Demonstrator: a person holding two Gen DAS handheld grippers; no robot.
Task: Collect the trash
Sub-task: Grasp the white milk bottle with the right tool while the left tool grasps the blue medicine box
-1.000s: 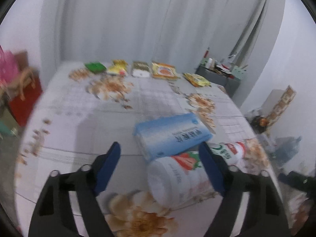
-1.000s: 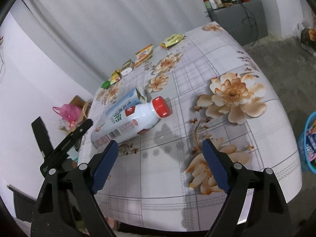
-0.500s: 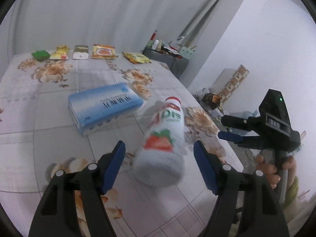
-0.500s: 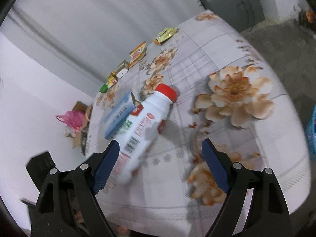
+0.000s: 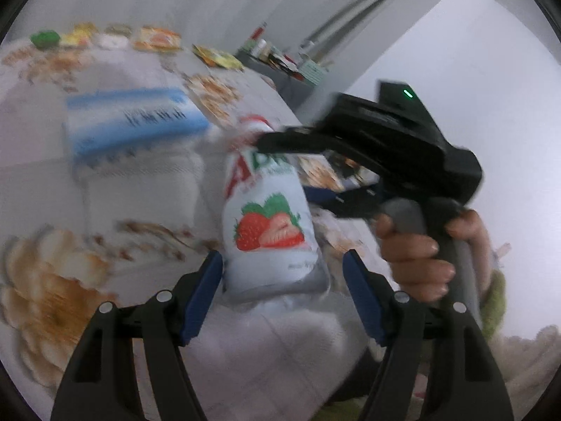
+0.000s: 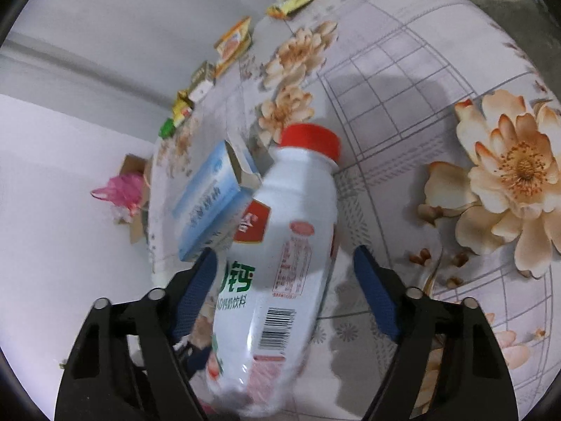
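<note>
A white drink bottle [image 5: 270, 224] with a red cap [image 6: 310, 140] and a strawberry label lies on the flowered tablecloth [image 6: 413, 70]. My left gripper [image 5: 285, 277] is open around its base: the left pad touches it, the right pad stands off. My right gripper [image 6: 285, 266] straddles the bottle's [image 6: 287, 245] middle with its jaws closing and a gap still showing at the right pad. In the left wrist view the right gripper [image 5: 282, 166] reaches in near the bottle's neck. A blue carton [image 5: 133, 122] [image 6: 210, 203] lies against the bottle.
Several snack wrappers [image 5: 154, 38] [image 6: 235, 42] line the table's far edge. A hand [image 5: 417, 249] grips the right tool's handle. On the floor beyond the table sit a pink bag [image 6: 119, 193] and a cardboard box. A grey cabinet [image 5: 280, 77] stands behind.
Both grippers have closed in on the bottle from opposite sides. The bottle has swung away from the carton so its cap points up the table. The right jaws have narrowed.
</note>
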